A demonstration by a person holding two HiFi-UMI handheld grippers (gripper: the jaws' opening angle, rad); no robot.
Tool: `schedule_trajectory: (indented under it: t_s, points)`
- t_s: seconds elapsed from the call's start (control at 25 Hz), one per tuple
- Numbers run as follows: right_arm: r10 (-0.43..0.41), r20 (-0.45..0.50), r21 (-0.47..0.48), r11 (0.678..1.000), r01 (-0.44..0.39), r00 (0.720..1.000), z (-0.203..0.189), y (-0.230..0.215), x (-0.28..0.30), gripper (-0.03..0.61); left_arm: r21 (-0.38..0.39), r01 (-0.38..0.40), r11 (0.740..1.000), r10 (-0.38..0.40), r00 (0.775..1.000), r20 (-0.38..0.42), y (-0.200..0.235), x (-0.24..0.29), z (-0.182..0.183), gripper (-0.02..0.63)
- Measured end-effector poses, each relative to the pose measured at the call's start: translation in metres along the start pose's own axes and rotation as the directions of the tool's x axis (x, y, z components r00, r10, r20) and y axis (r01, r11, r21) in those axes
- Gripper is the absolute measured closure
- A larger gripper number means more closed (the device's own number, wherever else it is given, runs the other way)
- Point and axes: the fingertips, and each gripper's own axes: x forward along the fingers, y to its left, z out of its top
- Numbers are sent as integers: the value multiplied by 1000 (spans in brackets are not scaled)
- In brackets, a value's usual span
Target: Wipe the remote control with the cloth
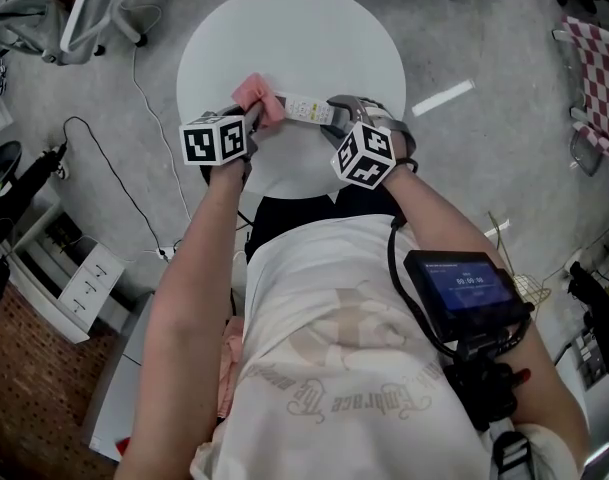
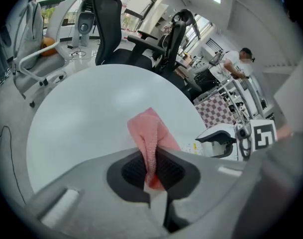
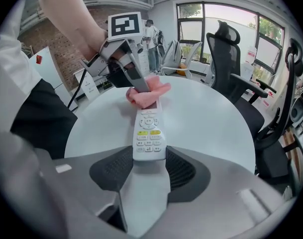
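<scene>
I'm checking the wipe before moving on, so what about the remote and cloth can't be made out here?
Far end of the remote control: right gripper view, covered by the cloth.
Its underside: faces away in every view.
Button print: head view, too small.
Most of it: left gripper view, behind the cloth.

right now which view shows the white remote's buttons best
The right gripper view: the white plastic remote control sits face-up, clamped in the right hand-held gripper's jaws, buttons clear. The head view shows it small; the left gripper view shows only a sliver beside the pink cloth.
</scene>
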Motion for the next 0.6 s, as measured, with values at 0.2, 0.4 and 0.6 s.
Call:
schedule_trajectory:
  t_s: [0.2,0.4,0.6]
  points:
    - [1,-8,3,1000,-1,1000,6,2,3,364,2,-38,999,38,999,5,19,-12,3,597]
    - [9,-16,-13,1000,-9,1000,7,4,4,360,-12,-93,996,94,995,15,27,-31,-8,597]
    - [5,-42,-40,999,-7,999,0,-3,-7,334,-58,-68,996,72,995,74,20,-40,-21,597]
